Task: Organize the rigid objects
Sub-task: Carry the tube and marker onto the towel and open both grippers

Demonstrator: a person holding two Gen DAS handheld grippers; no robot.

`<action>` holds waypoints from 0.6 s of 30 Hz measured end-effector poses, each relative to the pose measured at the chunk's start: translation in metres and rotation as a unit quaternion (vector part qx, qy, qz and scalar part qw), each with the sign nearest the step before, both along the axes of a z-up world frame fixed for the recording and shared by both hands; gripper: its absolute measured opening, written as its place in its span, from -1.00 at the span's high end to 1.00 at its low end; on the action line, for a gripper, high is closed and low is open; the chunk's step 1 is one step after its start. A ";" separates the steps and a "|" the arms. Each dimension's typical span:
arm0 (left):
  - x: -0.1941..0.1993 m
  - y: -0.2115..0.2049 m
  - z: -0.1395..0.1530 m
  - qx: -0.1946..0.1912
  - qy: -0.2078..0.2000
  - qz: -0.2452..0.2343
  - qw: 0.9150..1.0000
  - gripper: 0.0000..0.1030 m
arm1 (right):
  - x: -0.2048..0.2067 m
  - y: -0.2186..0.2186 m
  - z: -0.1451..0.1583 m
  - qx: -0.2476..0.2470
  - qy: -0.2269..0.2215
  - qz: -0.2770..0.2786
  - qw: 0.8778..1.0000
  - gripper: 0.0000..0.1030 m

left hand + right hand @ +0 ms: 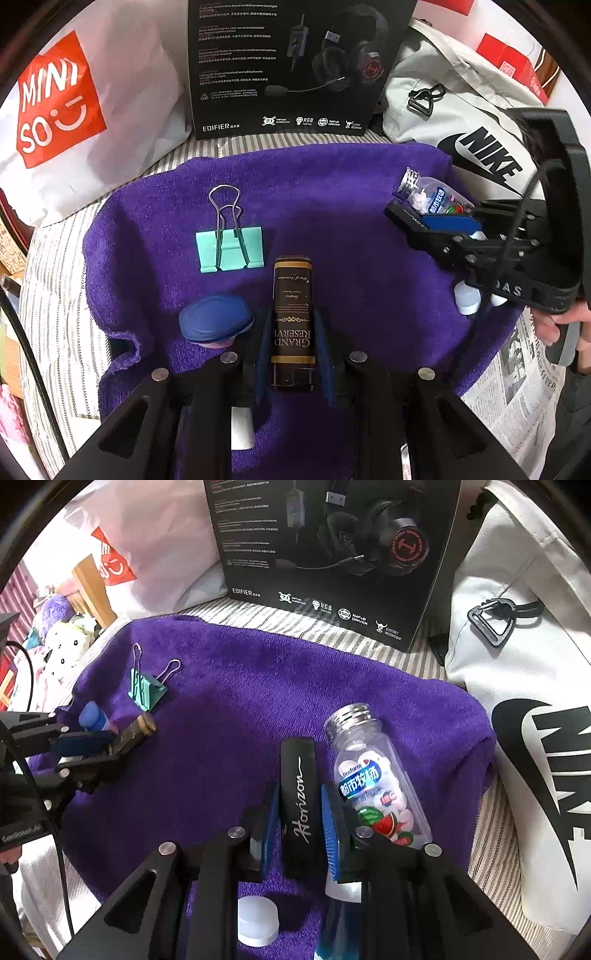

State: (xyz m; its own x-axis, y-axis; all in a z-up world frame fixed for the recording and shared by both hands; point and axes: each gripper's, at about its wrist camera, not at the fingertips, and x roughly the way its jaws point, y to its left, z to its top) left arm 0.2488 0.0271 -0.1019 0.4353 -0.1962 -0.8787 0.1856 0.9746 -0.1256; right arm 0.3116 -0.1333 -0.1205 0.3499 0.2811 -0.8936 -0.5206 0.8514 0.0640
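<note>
A black headset box (pixel 295 66) printed "EDIFIER", with "RGB" and "DRIVER" badges along its lower edge, stands upright at the far edge of the purple towel (pixel 332 221). To its left lies a white bag (pixel 92 110) with a red panel reading "MINISO"; to its right lies a white bag (pixel 461 122) with a black "NIKE" swoosh logo. The towel covers striped fabric and carries all task items. The left claw (pixel 291 343) is clamped on a dark brown rectangular case (pixel 292 314) labelled "GRAND RESERVE" in gold lettering, its blue pads pressed against both long sides; the case points away from the camera near the towel's centre. The right claw (pixel 301 823) is clamped on a black flat case (pixel 299 797) marked "Horizon" in white script, at the towel's right side. A clear plastic bottle (pixel 373 779), uncapped, with a blue label in Chinese characters and watermelon graphics, lies on its side just beside the right claw's right pad. A mint-green binder clip (pixel 229 243) sits left of centre on the towel. A blue cap (pixel 214 321) rests just left of the left claw. A white cap (pixel 256 919) lies on the towel below the right claw.
</note>
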 end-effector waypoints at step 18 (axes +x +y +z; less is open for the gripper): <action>0.012 -0.008 -0.005 0.021 -0.007 -0.011 1.000 0.55 | -0.027 -0.020 0.021 0.007 -0.031 -0.014 0.999 0.28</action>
State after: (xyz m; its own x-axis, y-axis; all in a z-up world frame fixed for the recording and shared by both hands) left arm 0.2603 0.0193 -0.1067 0.4433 -0.1686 -0.8804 0.2092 0.9745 -0.0813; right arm 0.2845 -0.1533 -0.0998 0.4121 0.2826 -0.8662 -0.4993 0.8653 0.0447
